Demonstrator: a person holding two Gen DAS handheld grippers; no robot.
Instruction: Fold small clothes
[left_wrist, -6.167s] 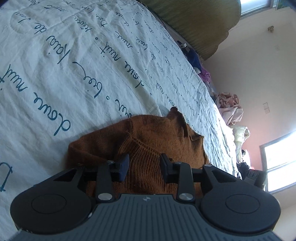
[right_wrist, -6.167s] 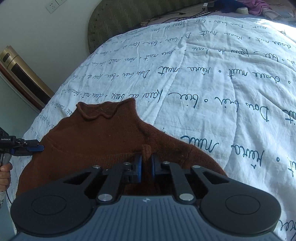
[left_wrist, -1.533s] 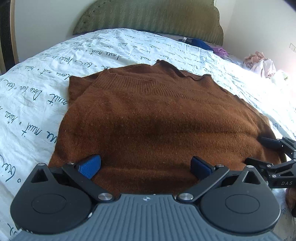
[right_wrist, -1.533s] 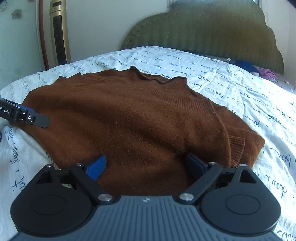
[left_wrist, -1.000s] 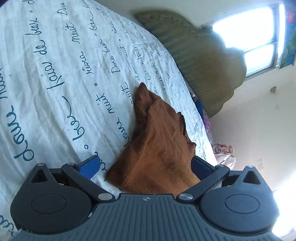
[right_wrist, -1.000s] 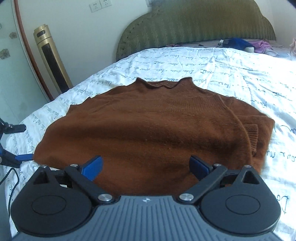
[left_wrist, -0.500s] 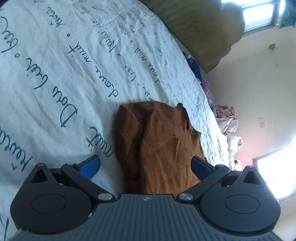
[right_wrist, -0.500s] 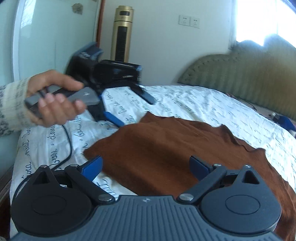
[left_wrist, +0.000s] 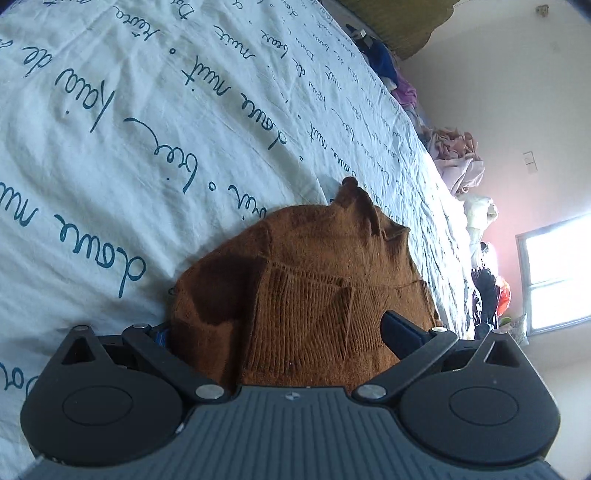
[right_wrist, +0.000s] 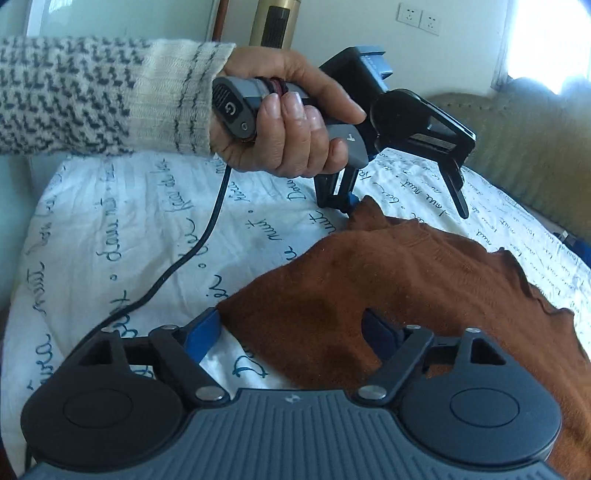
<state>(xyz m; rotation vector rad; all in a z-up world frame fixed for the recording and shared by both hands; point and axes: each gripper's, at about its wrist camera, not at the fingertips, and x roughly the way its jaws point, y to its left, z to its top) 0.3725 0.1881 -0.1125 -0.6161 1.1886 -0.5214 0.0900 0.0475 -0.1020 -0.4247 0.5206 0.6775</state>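
A rust-brown knitted sweater lies partly folded on the bed's white quilt printed with teal handwriting, one side doubled over so a ribbed edge sits on top in the left wrist view. The right gripper has its jaws closing around a raised fold at the sweater's near edge; the blue pads stand either side of the cloth and do not look to be pressing it yet. The left gripper, held in the person's left hand below a cream and grey patterned knit sleeve, stands with its jaws wide apart at the sweater's far corner, cloth between them but no pinch visible; one pad is hidden behind the knit. The step in hand appears to be taking hold of two edge points for another fold. Next, both jaws probably need to close firmly on the full doubled thickness, then lift and carry the edge across together, so the layers beneath are not dragged askew.
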